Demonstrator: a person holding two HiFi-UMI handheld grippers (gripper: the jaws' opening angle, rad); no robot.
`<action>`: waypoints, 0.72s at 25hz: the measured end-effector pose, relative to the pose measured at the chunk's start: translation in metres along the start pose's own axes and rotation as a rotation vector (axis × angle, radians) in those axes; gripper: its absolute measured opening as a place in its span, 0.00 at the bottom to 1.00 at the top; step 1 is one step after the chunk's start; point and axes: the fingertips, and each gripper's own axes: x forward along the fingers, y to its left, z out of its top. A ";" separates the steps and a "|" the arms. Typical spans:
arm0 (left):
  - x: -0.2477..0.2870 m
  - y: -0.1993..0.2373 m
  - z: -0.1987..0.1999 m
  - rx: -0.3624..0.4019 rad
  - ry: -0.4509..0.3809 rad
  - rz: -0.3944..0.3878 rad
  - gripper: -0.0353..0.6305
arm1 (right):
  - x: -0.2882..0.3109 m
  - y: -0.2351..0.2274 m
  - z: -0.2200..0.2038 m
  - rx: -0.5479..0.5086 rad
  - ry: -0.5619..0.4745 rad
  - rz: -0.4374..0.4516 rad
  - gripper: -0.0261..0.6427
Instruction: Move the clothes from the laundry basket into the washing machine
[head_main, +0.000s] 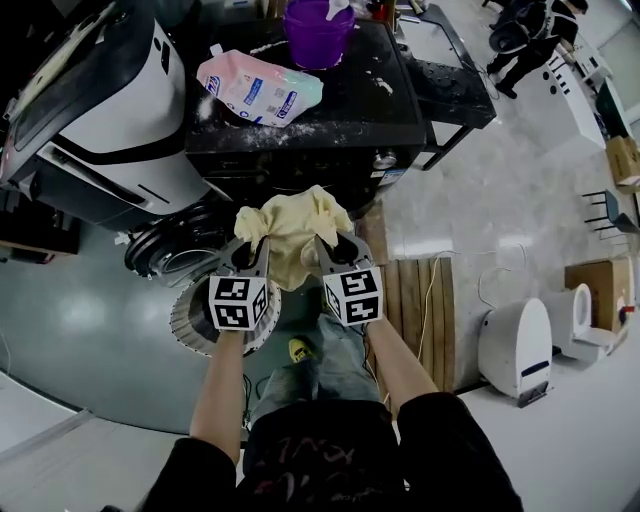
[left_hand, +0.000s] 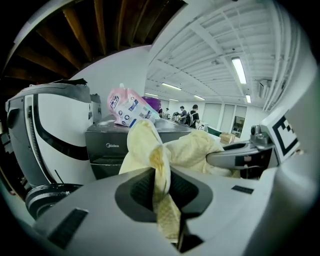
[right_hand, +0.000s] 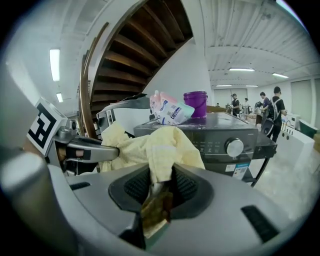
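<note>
Clamping yellow cloth (head_main: 290, 228): left claw (head_main: 250, 252), right claw (head_main: 331, 252); washer (left_hand: 106, 152) reads "Midea".

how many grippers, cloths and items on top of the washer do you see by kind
two-jaw grippers: 2, left gripper and right gripper
pale yellow cloth: 1
items on the dark grey washing machine: 2, pink detergent pouch, purple plastic bucket
total: 5
</note>
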 end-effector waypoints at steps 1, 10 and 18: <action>0.008 -0.001 0.000 0.003 0.002 -0.006 0.14 | 0.003 -0.006 -0.002 0.002 0.001 -0.002 0.18; 0.066 -0.005 0.001 0.011 -0.010 -0.018 0.14 | 0.040 -0.055 -0.007 0.036 -0.014 -0.015 0.18; 0.098 0.009 -0.021 0.006 -0.054 -0.010 0.14 | 0.069 -0.066 -0.029 0.044 -0.060 -0.011 0.18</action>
